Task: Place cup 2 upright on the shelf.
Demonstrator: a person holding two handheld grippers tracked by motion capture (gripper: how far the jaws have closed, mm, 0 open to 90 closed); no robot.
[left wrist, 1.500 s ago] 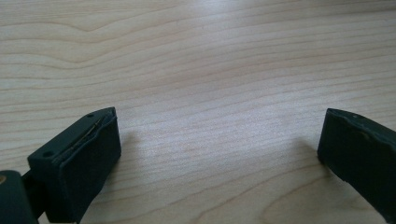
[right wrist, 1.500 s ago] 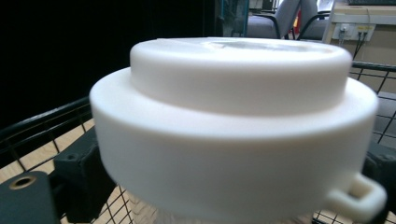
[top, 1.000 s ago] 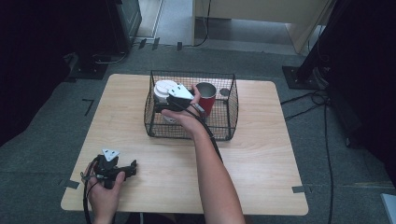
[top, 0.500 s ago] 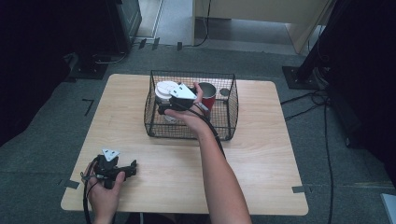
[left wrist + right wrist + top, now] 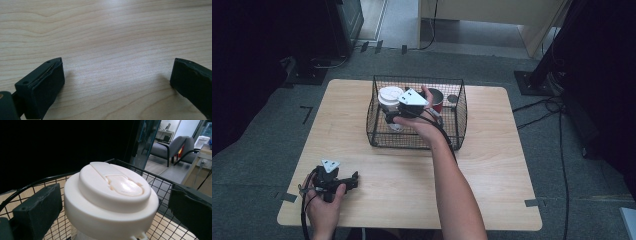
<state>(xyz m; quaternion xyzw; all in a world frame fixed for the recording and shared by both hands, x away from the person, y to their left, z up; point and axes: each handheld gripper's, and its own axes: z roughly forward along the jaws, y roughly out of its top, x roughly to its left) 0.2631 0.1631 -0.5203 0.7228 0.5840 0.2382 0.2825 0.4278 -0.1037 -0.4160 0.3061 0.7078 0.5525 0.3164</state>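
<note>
High view, table: a light wooden table (image 5: 492,165) on grey floor, with a black wire basket (image 5: 457,105) standing on its far middle.
Basket contents: a white-lidded container (image 5: 389,96) at the basket's left side, a red cup (image 5: 435,100) to its right, and a small round grey thing (image 5: 452,99) further right (too small to tell what it is).
Right gripper: the right gripper (image 5: 399,111) is held over the basket, reaching in beside the container, its grey plate on top.
Right gripper view, jaws: the two black jaws stand wide apart, one on each side of the container's white lid (image 5: 111,192); gaps show between pads and lid, so nothing is clamped.
Lid detail: a raised round top with a flip tab moulded across it, risen above the basket's rim wire (image 5: 140,170).
Left gripper: the left gripper (image 5: 352,181) rests on the near left part of the table, in the person's left hand (image 5: 324,207), well apart from the basket.
Left gripper view, jaws: spread wide over bare wood grain (image 5: 112,50), holding nothing.
Background: a grey chair (image 5: 166,148) in a lit room beyond the basket.
</note>
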